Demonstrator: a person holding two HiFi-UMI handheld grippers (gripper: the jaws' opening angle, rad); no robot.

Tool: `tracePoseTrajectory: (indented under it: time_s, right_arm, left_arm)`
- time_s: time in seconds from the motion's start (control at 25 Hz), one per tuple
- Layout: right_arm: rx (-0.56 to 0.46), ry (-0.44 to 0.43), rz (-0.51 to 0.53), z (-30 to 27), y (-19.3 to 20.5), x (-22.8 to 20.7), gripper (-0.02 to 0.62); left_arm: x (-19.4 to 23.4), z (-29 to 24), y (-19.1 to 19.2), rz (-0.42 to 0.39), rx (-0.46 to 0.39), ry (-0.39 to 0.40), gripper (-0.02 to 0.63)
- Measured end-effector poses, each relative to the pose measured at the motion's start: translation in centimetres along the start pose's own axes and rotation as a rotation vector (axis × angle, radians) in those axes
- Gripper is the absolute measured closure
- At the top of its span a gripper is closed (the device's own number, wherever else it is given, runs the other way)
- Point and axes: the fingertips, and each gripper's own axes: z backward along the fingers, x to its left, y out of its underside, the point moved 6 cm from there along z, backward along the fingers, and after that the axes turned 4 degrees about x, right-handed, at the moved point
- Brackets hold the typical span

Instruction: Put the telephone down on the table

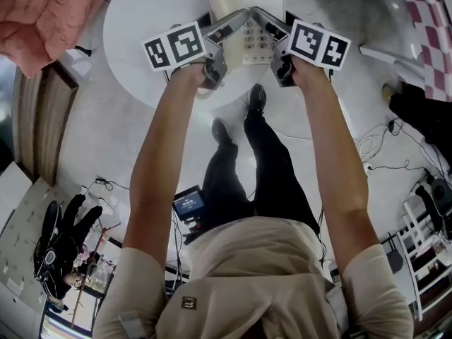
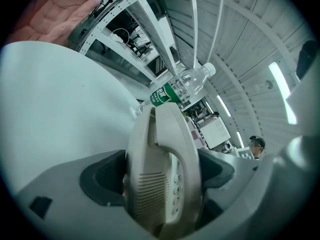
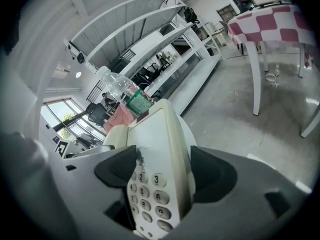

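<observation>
A cream desk telephone [image 1: 247, 21] with a keypad is held between both grippers over the far part of the round white table [image 1: 148, 20]. My left gripper [image 1: 239, 20] is shut on its handset side; in the left gripper view the telephone [image 2: 160, 174] fills the gap between the jaws of the left gripper [image 2: 162, 179]. My right gripper [image 1: 260, 18] is shut on the keypad side, and the telephone's number keys [image 3: 152, 194] sit between the jaws of the right gripper [image 3: 162, 173]. I cannot tell whether the telephone's base touches the table.
A clear water bottle with a green label [image 2: 185, 86] [image 3: 125, 95] stands past the telephone. A pink cushion [image 1: 42, 16] is at the left and a checked tablecloth [image 1: 424, 20] at the right. Cables [image 1: 374, 147] lie on the floor by the person's legs.
</observation>
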Motion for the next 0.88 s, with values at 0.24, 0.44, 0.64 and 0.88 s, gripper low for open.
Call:
tracePoseTrajectory:
  time_s: [0.24, 0.44, 0.64, 0.88]
  right_arm:
    - [0.027, 0.024, 0.043, -0.4, 0.2, -0.6, 0.287]
    - [0.027, 0.071, 0.159, -0.3, -0.1, -0.1, 0.287]
    - [0.025, 0.103, 0.242, -0.2, -0.2, 0.3, 0.286]
    - [0.020, 0.112, 0.249, -0.1, -0.2, 0.3, 0.285]
  left_arm:
    - [0.5, -0.3, -0.1, -0.024, -0.025, -0.033, 0.201]
    - [-0.1, 0.1, -0.8, -0.156, -0.054, -0.085, 0.206]
    - [-0.5, 1.2, -1.5, -0.223, -0.142, -0.124, 0.257]
    - [-0.5, 1.6, -1.5, -0.289, -0.154, -0.162, 0.276]
